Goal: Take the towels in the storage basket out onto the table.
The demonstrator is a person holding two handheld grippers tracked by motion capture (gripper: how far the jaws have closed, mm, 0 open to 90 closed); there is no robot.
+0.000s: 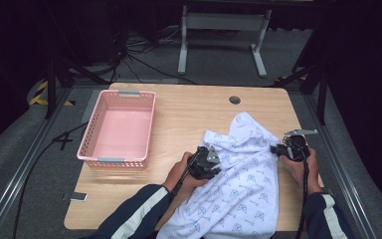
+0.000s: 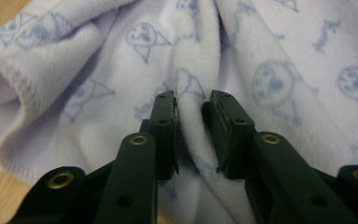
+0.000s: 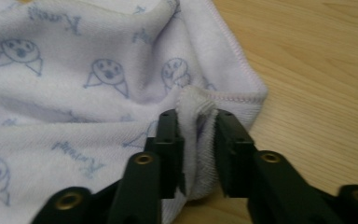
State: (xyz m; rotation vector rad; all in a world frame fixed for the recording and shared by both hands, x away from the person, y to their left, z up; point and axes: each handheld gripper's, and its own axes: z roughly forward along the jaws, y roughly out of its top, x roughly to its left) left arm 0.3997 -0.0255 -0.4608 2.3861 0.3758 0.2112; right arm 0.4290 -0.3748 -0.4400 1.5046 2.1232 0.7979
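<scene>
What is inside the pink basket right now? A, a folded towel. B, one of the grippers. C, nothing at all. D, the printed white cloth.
C: in the high view the pink basket shows only its bare floor, while the printed white cloth lies on the table to its right.

Light falls from overhead; the wooden table [image 1: 189, 112] is evenly lit, the room beyond it near black. The pink basket [image 1: 118, 128] throws only a faint shadow. No glare off the tabletop. High view soft, low in detail. Both gripper views blur close up: black jaws at the bottom edge fuzzy, the white printed cloth [image 2: 270, 65] reading pale lavender, folds softly shaded.
</scene>
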